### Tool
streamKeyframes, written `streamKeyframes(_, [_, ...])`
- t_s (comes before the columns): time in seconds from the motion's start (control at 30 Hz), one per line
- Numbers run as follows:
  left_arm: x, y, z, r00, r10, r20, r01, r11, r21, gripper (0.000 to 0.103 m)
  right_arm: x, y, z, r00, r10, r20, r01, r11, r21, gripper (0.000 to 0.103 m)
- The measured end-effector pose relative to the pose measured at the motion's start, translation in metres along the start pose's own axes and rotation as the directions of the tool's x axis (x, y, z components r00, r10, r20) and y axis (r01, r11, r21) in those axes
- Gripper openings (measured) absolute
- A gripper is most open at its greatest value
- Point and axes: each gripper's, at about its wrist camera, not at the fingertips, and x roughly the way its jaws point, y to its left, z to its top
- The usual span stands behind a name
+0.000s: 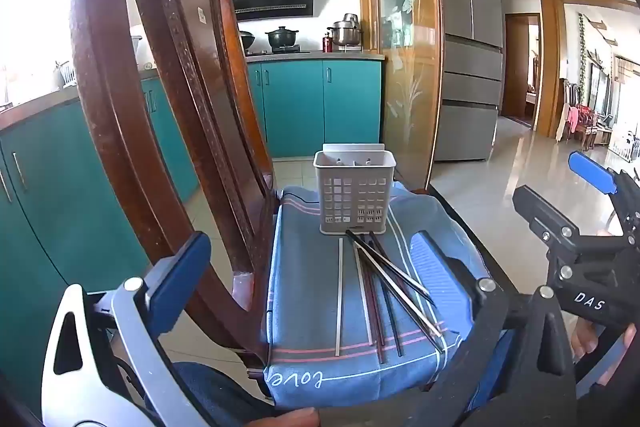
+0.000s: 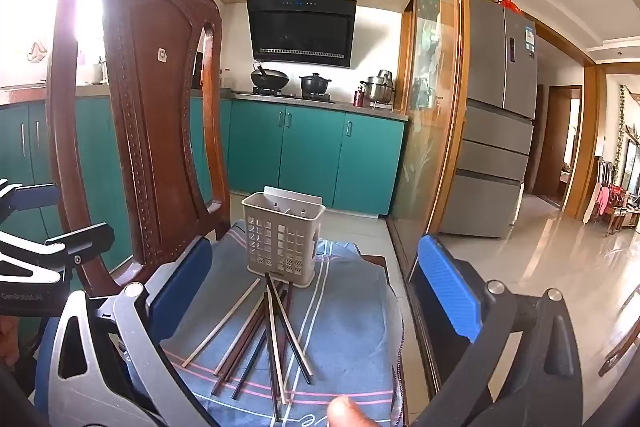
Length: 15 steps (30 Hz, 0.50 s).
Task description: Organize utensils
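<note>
Several chopsticks [image 1: 380, 291], pale and dark, lie loose and crossed on a blue cloth [image 1: 312, 307] over a chair seat. They also show in the right wrist view [image 2: 264, 335]. A beige slotted utensil holder [image 1: 354, 193] stands upright just behind them, and it shows in the right wrist view [image 2: 282, 237]. My left gripper [image 1: 316, 275] is open and empty, fingers either side of the cloth. My right gripper [image 2: 316, 295] is open and empty above the chopsticks; it also shows at the right of the left wrist view [image 1: 592, 227].
A carved wooden chair back [image 2: 152, 115] rises at the left of the seat. A glass sliding door [image 2: 432, 107] stands to the right. Teal kitchen cabinets [image 2: 312, 155] and a fridge [image 2: 496, 131] are behind. Tiled floor lies right.
</note>
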Motion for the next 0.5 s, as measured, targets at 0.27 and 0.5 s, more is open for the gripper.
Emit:
streamKeyframes(0.27, [-0.0003, 0.0006, 0.0008, 1.0, 0.004, -0.003, -0.004, 1.0, 0.0, 0.099, 0.0013, 0.0022, 0.0015, 1.0, 0.01, -0.005, -0.01, 1.0, 0.004, 0.101])
streamKeyframes(0.5, [0.0006, -0.0025, -0.0063, 1.0, 0.006, -0.004, -0.006, 1.0, 0.001, 0.099, -0.0035, 0.0048, -0.001, 1.0, 0.009, 0.0, -0.009, 1.0, -0.007, 0.101])
